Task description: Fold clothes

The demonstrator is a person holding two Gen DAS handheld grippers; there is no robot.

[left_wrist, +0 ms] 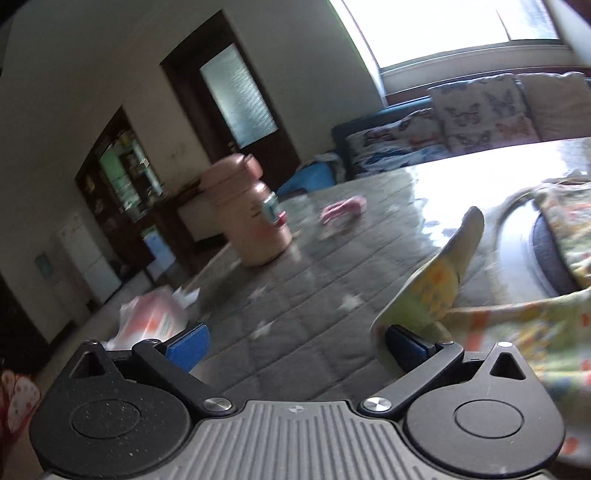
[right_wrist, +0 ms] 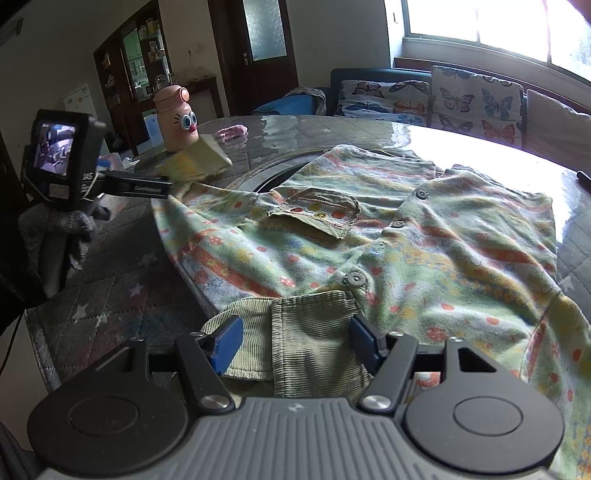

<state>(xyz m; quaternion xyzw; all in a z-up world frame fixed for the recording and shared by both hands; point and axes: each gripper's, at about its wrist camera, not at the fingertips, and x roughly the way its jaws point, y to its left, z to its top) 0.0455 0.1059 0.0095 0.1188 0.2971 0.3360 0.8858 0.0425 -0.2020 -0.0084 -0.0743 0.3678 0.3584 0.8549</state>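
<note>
Flannel, soft and rumpled, makes up the small shirt [right_wrist: 388,236] I am working on: pale green with orange and yellow flower stripes, metal snaps down the front and a little flap pocket. It lies spread face up on the surface [right_wrist: 122,291], which wears a grey quilted cover with pale stars under a glossy clear sheet. Its ribbed corduroy collar [right_wrist: 295,343] sits at the near edge, between the blue pads of my right tongs [right_wrist: 295,343]. Those jaws stand partly apart around the collar; I cannot tell whether the pads press on it.

My left tongs [left_wrist: 295,345] are fully spread with nothing between them. One sleeve [left_wrist: 439,273] stands curled up just past the right-hand pad, and I cannot tell if it touches. That view is smeared by motion, so details on the far side blur. From the right camera I see a gloved hand [right_wrist: 59,229] carrying the left tool, its small screen lit.

A round dark rim under the shirt is mostly covered. A pink cartoon-faced bottle [right_wrist: 177,118] stands far off, with a pink scrap [right_wrist: 231,131] near it. Glare from the window [right_wrist: 491,22] washes out the far edge. A sofa with butterfly cushions [right_wrist: 476,99] lines the wall beside a dark wooden door [right_wrist: 258,48].
</note>
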